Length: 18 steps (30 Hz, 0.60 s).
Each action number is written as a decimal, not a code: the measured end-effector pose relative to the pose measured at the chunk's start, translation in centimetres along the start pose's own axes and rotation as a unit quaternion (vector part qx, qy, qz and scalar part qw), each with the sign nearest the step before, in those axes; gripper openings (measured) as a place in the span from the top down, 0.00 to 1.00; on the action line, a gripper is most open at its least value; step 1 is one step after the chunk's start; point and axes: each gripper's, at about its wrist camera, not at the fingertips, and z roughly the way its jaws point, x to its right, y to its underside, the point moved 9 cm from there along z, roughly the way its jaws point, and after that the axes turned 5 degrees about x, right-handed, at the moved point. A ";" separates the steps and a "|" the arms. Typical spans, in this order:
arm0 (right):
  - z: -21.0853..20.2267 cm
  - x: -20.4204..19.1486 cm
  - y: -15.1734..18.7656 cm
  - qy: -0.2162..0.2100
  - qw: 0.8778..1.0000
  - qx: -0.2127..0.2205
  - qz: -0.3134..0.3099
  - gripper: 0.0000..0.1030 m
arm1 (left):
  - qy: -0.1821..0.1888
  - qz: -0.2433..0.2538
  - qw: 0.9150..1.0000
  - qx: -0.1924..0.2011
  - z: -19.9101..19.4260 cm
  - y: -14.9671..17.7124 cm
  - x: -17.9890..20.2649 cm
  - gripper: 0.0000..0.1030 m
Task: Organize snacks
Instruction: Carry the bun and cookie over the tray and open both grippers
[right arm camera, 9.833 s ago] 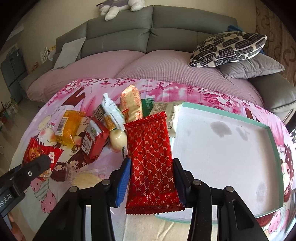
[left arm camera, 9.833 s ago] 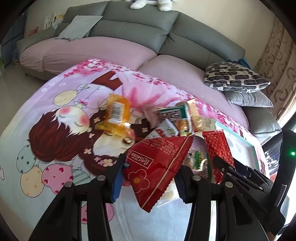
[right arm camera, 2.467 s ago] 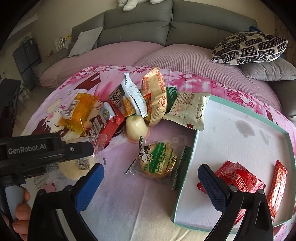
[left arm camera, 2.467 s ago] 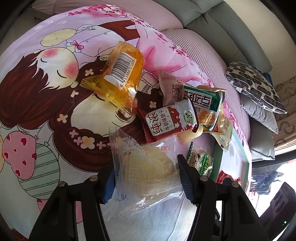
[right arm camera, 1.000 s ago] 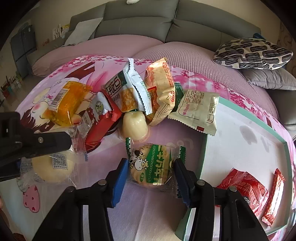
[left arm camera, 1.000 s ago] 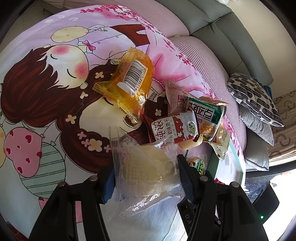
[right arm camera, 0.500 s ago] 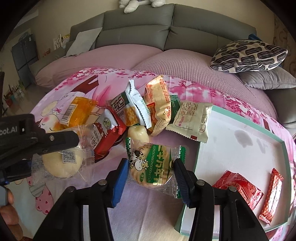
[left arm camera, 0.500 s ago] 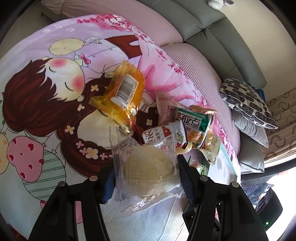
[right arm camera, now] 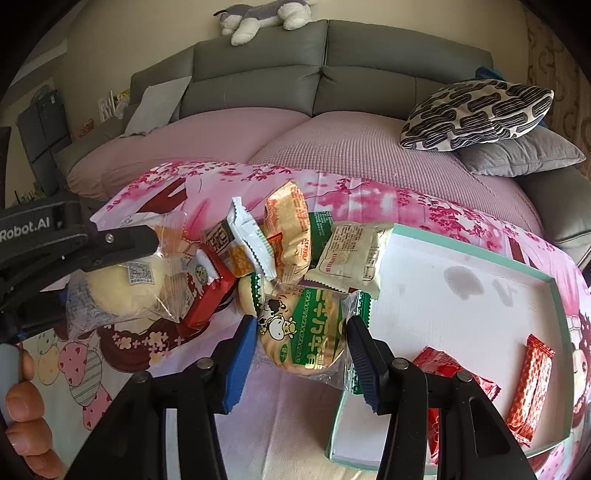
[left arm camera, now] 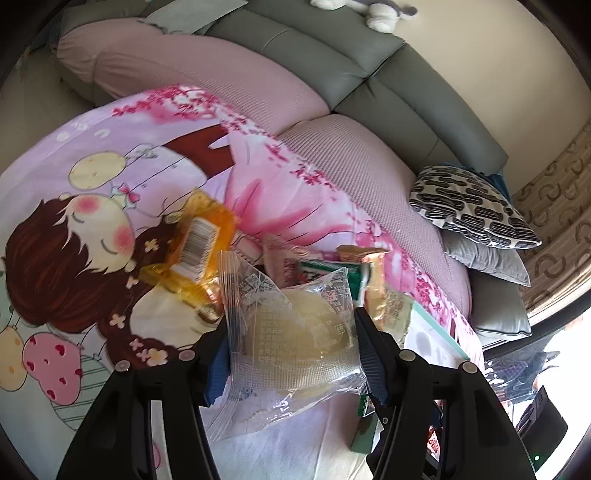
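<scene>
My left gripper is shut on a clear-wrapped pale round bun and holds it above the cartoon cloth; the bun also shows in the right wrist view. My right gripper is shut on a green-and-white cow-print snack pack, lifted near the left edge of the teal-rimmed white tray. Two red packets lie in the tray. A pile of snacks lies left of the tray, with an orange packet at its far side.
A grey and pink sofa runs behind the cloth-covered table, with a patterned cushion at the right. A plush toy lies on the sofa back. The cartoon cloth spreads to the left.
Both grippers have lifted with their snacks. The left view has tilted up toward the sofa. The right gripper closed on the green pack between 2.5 s and 1 s ago.
</scene>
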 end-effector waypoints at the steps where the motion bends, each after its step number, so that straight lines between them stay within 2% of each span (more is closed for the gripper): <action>1: -0.2 0.4 -0.2 0.003 1.000 0.003 0.003 0.48 | 0.004 0.009 1.000 0.005 0.0 -0.2 0.6 0.40; 7: -0.9 4.4 -1.1 0.041 0.998 0.018 0.035 0.48 | 0.053 0.074 0.996 0.019 0.7 0.0 5.4 0.40; 18: -2.6 15.5 -0.1 0.148 0.980 0.022 0.131 0.48 | 0.116 0.157 0.981 -0.018 3.0 3.6 13.3 0.40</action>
